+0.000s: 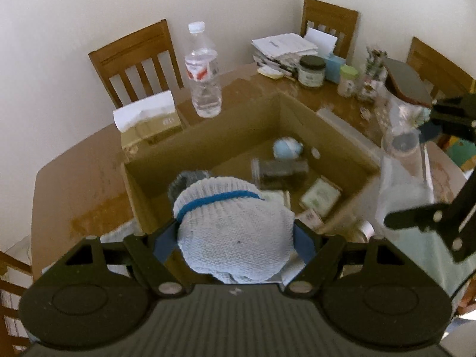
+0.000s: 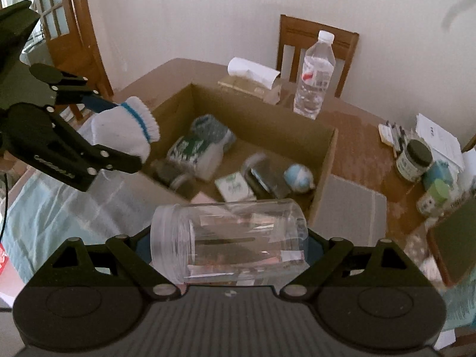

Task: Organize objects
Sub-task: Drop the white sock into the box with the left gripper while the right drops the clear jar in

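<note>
Fingers (image 1: 165, 239) clamp one glove (image 1: 235, 238) — one jar (image 2: 229, 238) clamped

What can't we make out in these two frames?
- Left wrist view: the white glove in the left gripper hides the cardboard box's near contents.
- Both views: the dark item inside the box is motion-blurred, unidentifiable.
- Right wrist view: labels on the jars at the table's edge are too small.

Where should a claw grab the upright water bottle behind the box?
Probably around the water bottle at its labelled middle, coming in level from the box side. It stands upright, capped, free on the table, and its round body suits a side pinch. Both claws are currently full.
</note>
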{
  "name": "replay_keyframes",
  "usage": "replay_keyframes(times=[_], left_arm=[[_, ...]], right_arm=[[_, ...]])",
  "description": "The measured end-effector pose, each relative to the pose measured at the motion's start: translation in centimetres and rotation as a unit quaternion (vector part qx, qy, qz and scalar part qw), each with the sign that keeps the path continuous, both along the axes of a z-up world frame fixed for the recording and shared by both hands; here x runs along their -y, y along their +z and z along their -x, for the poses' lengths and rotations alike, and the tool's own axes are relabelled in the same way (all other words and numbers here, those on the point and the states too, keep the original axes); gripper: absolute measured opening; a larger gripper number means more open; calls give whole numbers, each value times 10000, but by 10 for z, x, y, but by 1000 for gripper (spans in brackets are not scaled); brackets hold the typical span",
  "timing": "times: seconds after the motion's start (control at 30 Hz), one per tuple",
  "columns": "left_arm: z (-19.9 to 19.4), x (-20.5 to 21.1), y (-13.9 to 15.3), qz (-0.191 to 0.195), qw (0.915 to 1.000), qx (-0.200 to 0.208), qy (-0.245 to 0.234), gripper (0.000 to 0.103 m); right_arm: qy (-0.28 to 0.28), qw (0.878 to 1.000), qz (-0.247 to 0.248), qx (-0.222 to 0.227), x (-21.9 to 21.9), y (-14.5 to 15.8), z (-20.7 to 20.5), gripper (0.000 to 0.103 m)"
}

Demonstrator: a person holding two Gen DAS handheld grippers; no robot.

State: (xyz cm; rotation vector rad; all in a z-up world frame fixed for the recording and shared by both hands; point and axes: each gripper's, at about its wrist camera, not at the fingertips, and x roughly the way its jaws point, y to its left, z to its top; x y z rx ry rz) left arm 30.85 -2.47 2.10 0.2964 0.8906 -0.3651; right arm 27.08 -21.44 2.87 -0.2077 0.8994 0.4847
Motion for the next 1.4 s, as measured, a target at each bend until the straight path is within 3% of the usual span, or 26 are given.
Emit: replay_keyframes(times=[0.27, 0.37, 0.43, 0.8, 0.9, 0.97, 1.4], left_arm=[[-43, 12, 3, -254, 9992, 313, -55, 80], [-59, 16, 3, -168, 9994, 285, -65, 80], [-69, 19, 0, -124, 9996, 236, -75, 80], [-108, 41, -24, -36, 9999, -26, -118, 80], [-117, 46, -32, -17, 10000, -40, -56, 88], [-120, 47, -35, -24, 10000, 37, 53, 96], [-99, 32, -22, 102, 9996, 166, 205, 100]], right_arm=[[-210, 9996, -16, -213, -10, -14, -46, 95], [-309, 9992, -17, -256, -13, -22, -56, 95], [-341, 9991, -57, -261, -13, -26, -61, 101], [-563, 9980, -96, -262, 2, -24, -56, 103], [-638, 9976, -80, -265, 7, -23, -53, 103], [-682, 9973, -52, -267, 9, -24, -51, 103], [-811, 9959, 10, -391, 16, -32, -41, 103]])
